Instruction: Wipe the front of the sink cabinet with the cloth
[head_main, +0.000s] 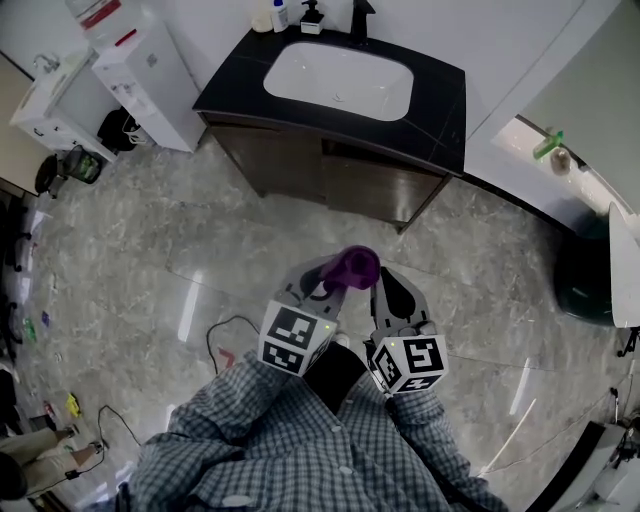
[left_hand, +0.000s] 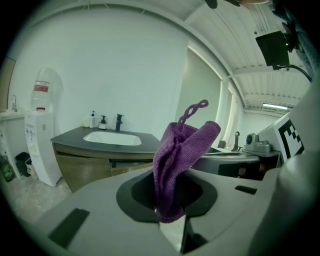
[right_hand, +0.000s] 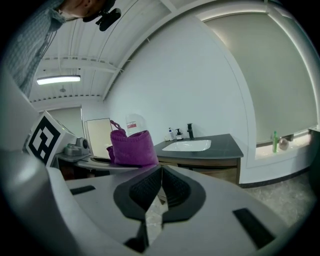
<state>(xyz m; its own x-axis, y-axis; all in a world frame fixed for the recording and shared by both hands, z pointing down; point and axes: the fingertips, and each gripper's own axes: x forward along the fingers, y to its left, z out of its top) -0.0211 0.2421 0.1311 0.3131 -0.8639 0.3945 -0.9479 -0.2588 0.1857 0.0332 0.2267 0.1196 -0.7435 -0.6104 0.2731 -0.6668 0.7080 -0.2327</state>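
cloth in left gripper, sink cabinet ahead

A white water dispenser stands on the marble floor. Soap bottles sit beside a black faucet. A green bottle stands on the sill.

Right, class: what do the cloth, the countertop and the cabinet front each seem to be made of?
Cloth: purple, likely microfibre; it has a fuzzy nap and soft folds.
Countertop: black and smooth, probably stone or a stone-look laminate; it has a faint sheen.
Cabinet front: brown wood or veneer; the grain is streaky and the finish matte.
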